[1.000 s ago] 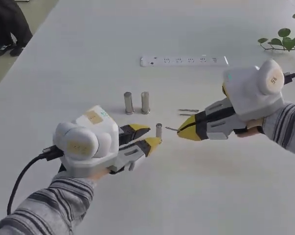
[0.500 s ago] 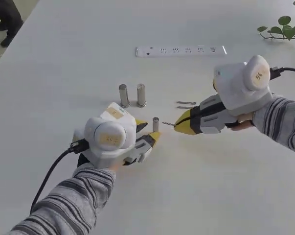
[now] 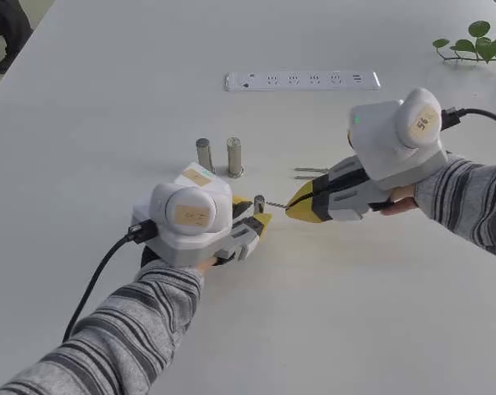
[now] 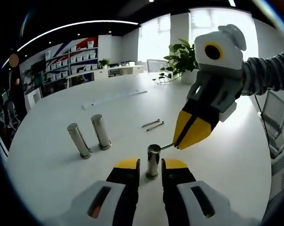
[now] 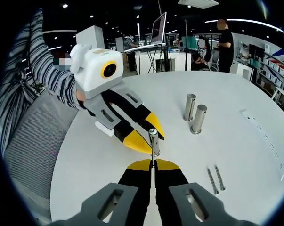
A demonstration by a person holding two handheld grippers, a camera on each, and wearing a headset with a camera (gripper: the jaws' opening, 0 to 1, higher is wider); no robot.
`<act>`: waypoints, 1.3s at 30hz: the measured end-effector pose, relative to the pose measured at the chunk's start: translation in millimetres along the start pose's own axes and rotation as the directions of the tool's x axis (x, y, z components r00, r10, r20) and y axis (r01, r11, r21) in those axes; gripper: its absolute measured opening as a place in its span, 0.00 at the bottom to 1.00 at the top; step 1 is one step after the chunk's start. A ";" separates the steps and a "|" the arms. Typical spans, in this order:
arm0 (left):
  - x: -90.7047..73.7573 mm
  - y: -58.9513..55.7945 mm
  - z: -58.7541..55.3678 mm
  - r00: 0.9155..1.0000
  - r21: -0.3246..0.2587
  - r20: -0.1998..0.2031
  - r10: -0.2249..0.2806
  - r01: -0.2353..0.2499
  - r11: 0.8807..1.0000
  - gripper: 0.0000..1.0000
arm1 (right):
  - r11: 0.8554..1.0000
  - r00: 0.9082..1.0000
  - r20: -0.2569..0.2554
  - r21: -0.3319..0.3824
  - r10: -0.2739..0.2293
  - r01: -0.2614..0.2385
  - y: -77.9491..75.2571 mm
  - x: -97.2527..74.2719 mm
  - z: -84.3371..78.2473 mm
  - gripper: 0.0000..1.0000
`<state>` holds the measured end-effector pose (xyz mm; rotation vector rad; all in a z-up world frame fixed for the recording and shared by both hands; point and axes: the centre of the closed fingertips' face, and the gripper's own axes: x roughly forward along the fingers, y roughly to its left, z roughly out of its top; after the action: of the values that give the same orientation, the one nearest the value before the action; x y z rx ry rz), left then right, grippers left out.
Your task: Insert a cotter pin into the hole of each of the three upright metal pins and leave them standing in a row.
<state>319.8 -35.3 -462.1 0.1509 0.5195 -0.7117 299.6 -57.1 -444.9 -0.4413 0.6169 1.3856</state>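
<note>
A short upright metal pin [image 3: 259,202] [image 4: 153,161] [image 5: 153,140] stands on the white table between the yellow-tipped jaws of my left gripper [image 3: 256,214] [image 4: 151,165]. Narrow gaps show on both sides of it. My right gripper [image 3: 290,210] [image 5: 152,164] [image 4: 177,145] comes in from the right, shut on a thin cotter pin [image 3: 275,205] [image 5: 152,153] [image 4: 166,147]. The cotter pin's free end reaches the metal pin near its top. Two more metal pins [image 3: 205,154] [image 3: 234,156] stand side by side farther back.
Two spare cotter pins [image 3: 312,173] [image 5: 215,179] lie on the table behind my right gripper. A white power strip [image 3: 301,81] lies at the far side, with a plant [image 3: 474,45] at the far right. A black cable [image 3: 99,271] trails from my left gripper.
My left gripper has moved forward until its jaws flank the near metal pin. My right gripper has moved left, bringing the cotter pin's tip up to that pin. The head camera has shifted.
</note>
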 end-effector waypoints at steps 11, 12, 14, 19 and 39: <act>3.1 -2.7 -2.8 1.000 0.035 -0.005 0.005 -0.005 0.999 0.06 | 1.000 1.000 -0.001 -0.009 0.009 -0.009 0.6 3.0 3.9 0.00; 3.0 -2.8 -3.2 1.000 0.047 -0.006 0.011 -0.011 0.999 0.06 | 1.000 1.000 0.000 -0.013 0.011 -0.011 0.7 3.3 4.8 0.00; 3.4 -3.4 -3.4 1.000 0.049 -0.006 0.013 -0.013 0.999 0.06 | 1.000 1.000 -0.006 -0.020 0.009 -0.009 0.2 3.5 5.1 0.00; 4.2 -2.7 -2.9 1.000 0.045 0.000 0.023 -0.023 0.999 0.06 | 0.999 1.000 -0.024 -0.048 0.005 -0.006 0.4 3.8 6.6 0.00; 8.3 -2.5 -1.4 0.996 0.024 0.034 0.082 -0.083 0.996 0.05 | 0.995 0.998 -0.062 -0.104 0.004 -0.011 -2.1 10.0 15.0 0.00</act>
<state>322.9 -41.6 -467.4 0.1827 0.4705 -0.6391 304.5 -40.4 -439.9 -0.5681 0.5989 1.4201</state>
